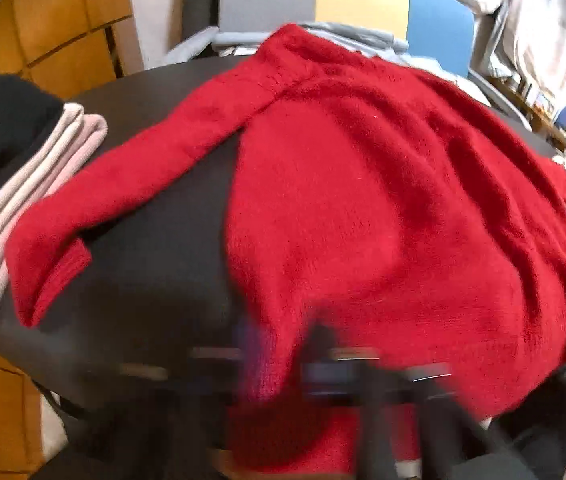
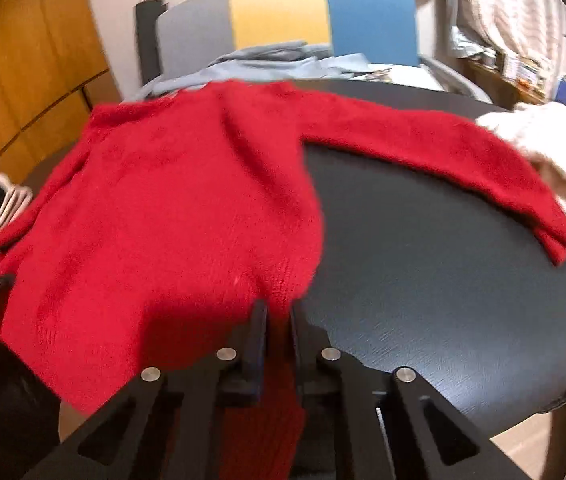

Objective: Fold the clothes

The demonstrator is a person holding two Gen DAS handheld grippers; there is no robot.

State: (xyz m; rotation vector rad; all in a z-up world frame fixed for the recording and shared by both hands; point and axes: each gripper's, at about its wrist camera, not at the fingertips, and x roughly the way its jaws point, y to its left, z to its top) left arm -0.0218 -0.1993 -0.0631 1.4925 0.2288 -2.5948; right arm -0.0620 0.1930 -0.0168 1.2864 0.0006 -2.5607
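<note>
Right gripper (image 2: 279,320) fingers are clenching the red sweater (image 2: 171,208) hem at the worktop (image 2: 443,280) near edge. Left gripper (image 1: 283,360), blurred, is pinching the hem too; sweater is lying spread flat, sleeves out.

Both wrist cameras look steeply down, close over the red sweater (image 1: 383,208) (shared) on the dark table (image 2: 443,272).

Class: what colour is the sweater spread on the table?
Red; the sweater shows best in the right wrist view.
</note>
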